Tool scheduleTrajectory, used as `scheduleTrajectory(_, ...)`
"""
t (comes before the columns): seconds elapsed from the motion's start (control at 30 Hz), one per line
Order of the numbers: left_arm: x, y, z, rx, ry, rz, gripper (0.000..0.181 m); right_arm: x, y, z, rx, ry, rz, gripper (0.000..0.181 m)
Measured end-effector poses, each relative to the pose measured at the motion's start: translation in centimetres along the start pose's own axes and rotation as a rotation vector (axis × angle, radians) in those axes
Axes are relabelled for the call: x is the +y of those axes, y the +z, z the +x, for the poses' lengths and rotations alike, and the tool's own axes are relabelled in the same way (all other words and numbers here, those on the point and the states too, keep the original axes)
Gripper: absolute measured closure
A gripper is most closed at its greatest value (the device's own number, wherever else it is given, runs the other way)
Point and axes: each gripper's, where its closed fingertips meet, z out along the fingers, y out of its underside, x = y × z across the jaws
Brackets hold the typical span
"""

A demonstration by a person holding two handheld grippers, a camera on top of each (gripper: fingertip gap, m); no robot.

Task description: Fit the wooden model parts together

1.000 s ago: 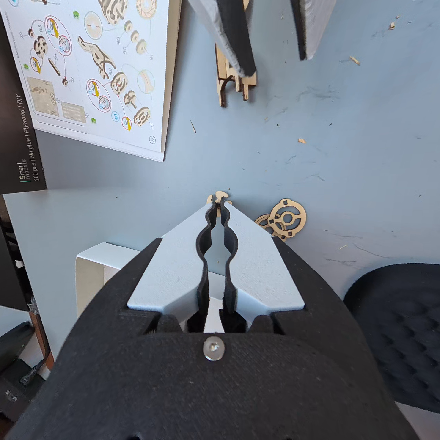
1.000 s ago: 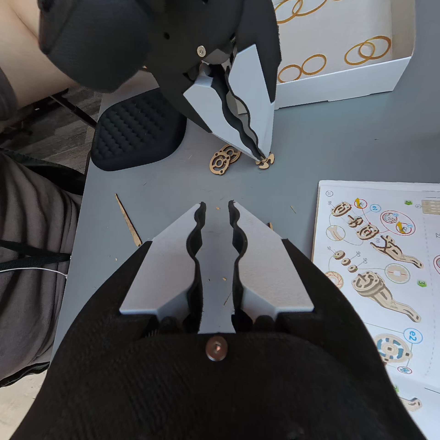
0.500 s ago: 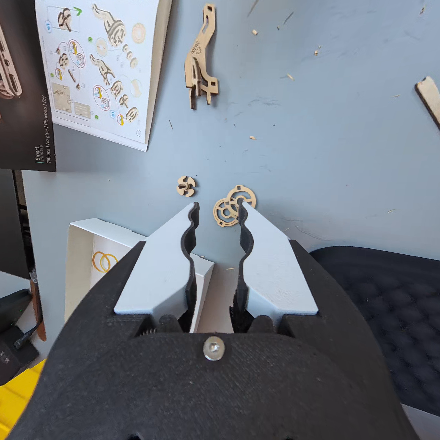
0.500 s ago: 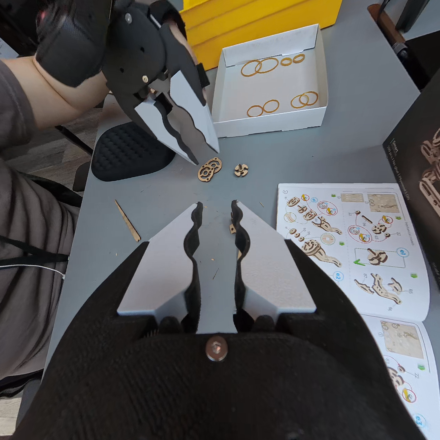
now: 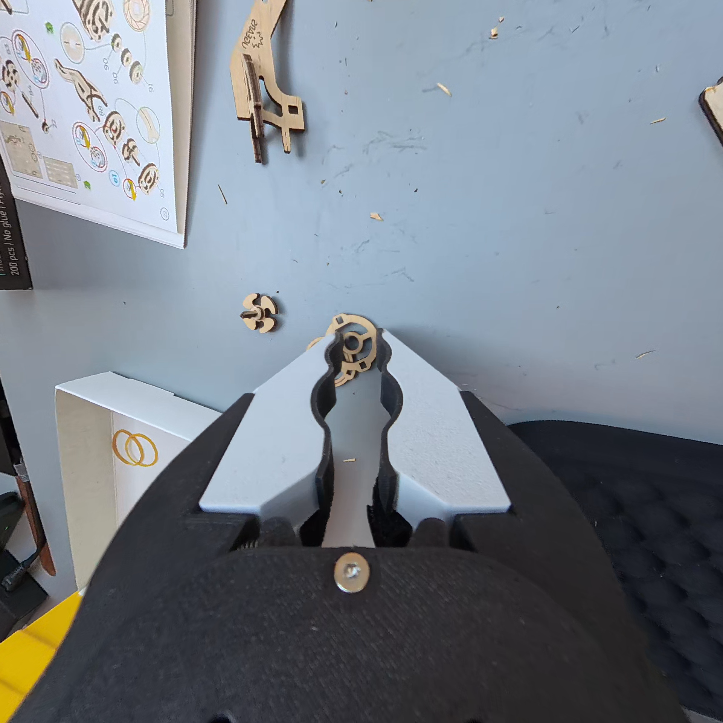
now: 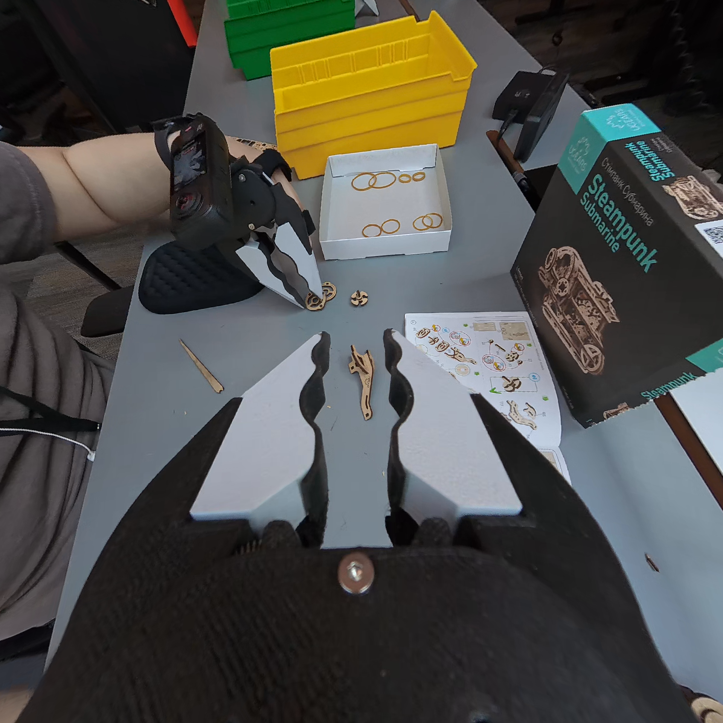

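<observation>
— Left wrist view: the left tongs [image 5: 355, 344] are down at the grey counter [image 5: 508, 234], tips on either side of the upper of two overlapping wooden ring discs [image 5: 354, 346]. Gripped or just straddled?

— I can't tell; the tips look to touch its rim, but a gap runs between the jaws behind it. The small slotted rosette piece [image 5: 259, 312] lies just to its left, apart from it.

— And the right tongs [image 6: 356, 338]?

— Released, hovering above the counter with nothing in them. The long wooden arm-shaped part [image 6: 364, 377] lies flat on the counter, framed between the fingers.

— What's around?

— The instruction booklet [image 6: 489, 364] to the right, a white tray [image 6: 385, 244] of rubber bands [image 6: 373, 181] behind, a yellow bin [image 6: 371, 82] beyond that, a wooden pointed stick [image 6: 201, 366] to the left.
</observation>
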Motion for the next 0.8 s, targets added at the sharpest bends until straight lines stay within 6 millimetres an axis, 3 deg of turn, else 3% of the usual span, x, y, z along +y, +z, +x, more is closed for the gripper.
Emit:
scheduleTrajectory(0.07, 0.0, 0.1, 0.2, 0.012, 0.002, 0.004, 0.175, -0.2, -0.6, 0.0, 0.009, -0.003, 0.015, 0.153)
scheduleTrajectory(0.17, 0.1, 0.1, 0.1, 0.002, -0.011, 0.011, 0.172, -0.3, -1.1, 0.1, 0.018, -0.006, 0.018, 0.152)
scheduleTrajectory(0.43, 0.2, -1.4, -0.5, 0.013, -0.055, 0.032, 0.147, -0.2, -1.0, -0.2, 0.015, -0.023, 0.005, 0.151)
scheduleTrajectory(0.8, 0.8, 0.0, -0.8, 0.082, -0.083, -0.093, 0.140, 0.3, -0.9, -0.5, 0.013, -0.041, -0.027, 0.149)
